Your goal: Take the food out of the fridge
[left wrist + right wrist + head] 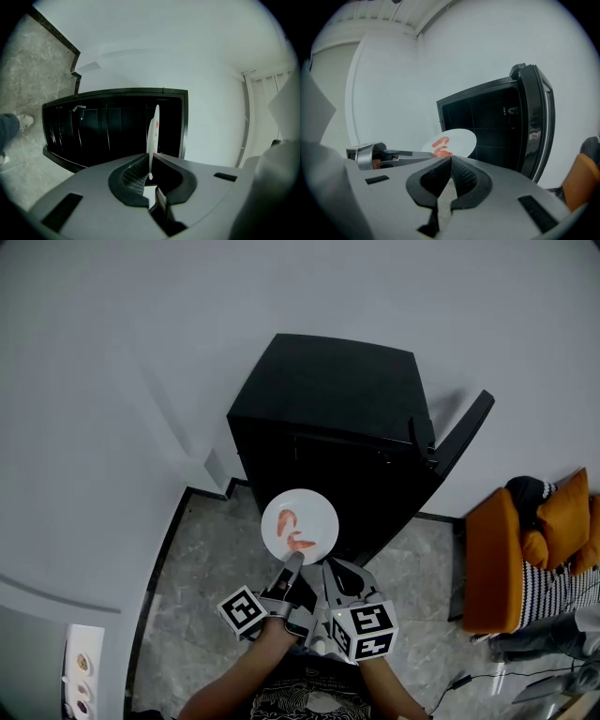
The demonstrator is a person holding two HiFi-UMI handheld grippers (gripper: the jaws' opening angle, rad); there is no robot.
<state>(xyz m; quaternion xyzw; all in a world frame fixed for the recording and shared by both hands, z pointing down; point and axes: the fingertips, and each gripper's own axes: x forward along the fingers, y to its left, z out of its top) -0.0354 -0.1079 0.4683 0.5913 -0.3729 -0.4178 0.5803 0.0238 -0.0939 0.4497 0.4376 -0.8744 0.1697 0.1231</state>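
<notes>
A black mini fridge [323,423] stands against the wall, its door [461,432] swung open to the right. In front of it a white plate [299,526] carries red pieces of food [297,542]. My left gripper [292,563] is shut on the plate's near rim; in its own view the plate [153,133] stands edge-on between the jaws, before the dark fridge interior [112,129]. My right gripper [329,570] sits just right of the left one, shut and holding nothing. Its view shows the plate [452,141], the left gripper [389,156] and the open door [536,124].
An orange chair [502,559] with cushions and striped fabric [553,587] stands to the right. A white shelf with small dishes [82,676] is at the bottom left. Cables [459,681] lie on the marble floor [197,568]. A person's shoe [24,122] shows left.
</notes>
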